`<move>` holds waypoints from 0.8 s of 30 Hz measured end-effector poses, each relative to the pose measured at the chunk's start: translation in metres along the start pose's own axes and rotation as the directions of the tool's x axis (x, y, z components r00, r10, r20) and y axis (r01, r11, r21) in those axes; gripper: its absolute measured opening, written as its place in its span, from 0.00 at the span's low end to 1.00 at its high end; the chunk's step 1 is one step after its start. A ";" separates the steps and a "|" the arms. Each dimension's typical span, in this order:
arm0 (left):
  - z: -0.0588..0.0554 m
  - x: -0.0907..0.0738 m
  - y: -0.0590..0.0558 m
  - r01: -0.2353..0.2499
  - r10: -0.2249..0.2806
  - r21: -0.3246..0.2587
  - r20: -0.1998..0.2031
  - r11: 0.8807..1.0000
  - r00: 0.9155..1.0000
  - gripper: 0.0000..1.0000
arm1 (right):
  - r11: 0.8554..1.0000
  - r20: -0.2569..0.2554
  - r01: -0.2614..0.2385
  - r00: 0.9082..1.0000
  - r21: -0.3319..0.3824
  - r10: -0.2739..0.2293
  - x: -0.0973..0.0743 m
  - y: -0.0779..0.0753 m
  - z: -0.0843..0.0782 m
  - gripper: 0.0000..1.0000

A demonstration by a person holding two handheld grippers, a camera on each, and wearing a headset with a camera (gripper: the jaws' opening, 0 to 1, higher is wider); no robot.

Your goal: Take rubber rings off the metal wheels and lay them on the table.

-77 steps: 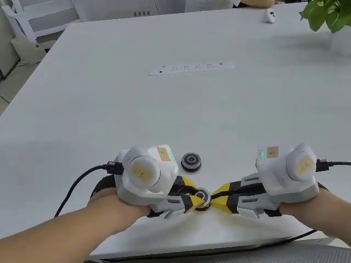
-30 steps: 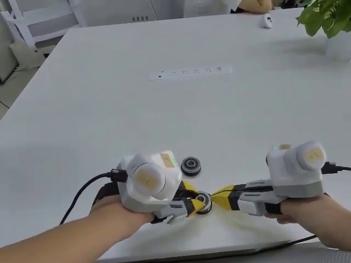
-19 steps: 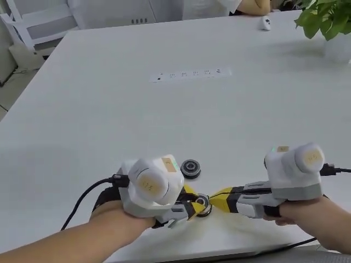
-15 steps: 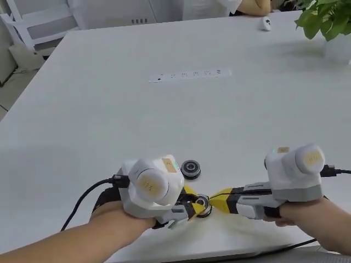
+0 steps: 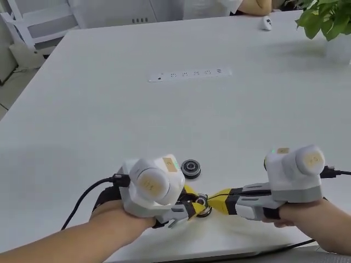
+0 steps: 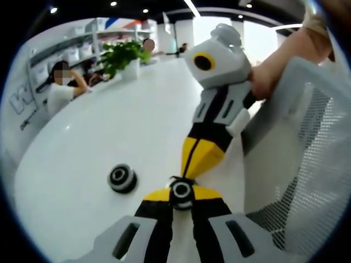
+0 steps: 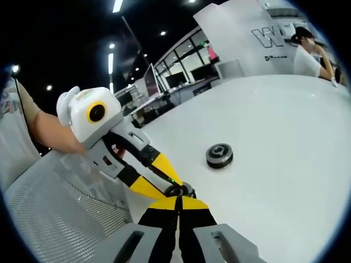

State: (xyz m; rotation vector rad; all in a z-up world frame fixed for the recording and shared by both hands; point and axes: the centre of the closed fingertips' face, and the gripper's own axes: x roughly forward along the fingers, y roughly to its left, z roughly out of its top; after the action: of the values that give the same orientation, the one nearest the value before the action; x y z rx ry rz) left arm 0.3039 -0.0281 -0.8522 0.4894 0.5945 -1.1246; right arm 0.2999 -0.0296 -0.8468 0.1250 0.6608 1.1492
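The left tool [image 6: 181, 196] is clamped on a small silver metal wheel [image 6: 181, 192] just above the white desk [image 5: 164, 115]. The right tool [image 7: 178, 201], jaws pressed together, meets its black rubber ring [image 6: 173, 189]. That ring is likely soft and stretchy, so pinch its outer edge. A second ringed wheel [image 5: 190, 168] lies just beyond.

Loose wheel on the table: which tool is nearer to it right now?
Left. The left tool, clamping the other wheel, sits close by the loose wheel; the right tool meets that clamped wheel from the far side, farther off.
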 end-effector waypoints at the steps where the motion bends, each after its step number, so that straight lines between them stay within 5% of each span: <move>1: 0.000 0.000 0.000 0.000 0.000 0.001 -0.001 1.000 1.000 0.11 | 1.000 -0.001 -0.002 1.000 -0.001 0.002 0.000 0.001 0.000 0.00; 24: 0.001 0.000 -0.001 0.001 -0.001 0.010 -0.001 1.000 1.000 0.11 | 0.999 0.011 -0.047 0.999 -0.006 0.047 0.002 0.009 0.003 0.00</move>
State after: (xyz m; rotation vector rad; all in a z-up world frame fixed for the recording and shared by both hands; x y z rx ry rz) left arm 0.3035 -0.0290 -0.8518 0.4986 0.5900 -1.1286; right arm 0.2945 -0.0235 -0.8415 0.1425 0.6470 1.1949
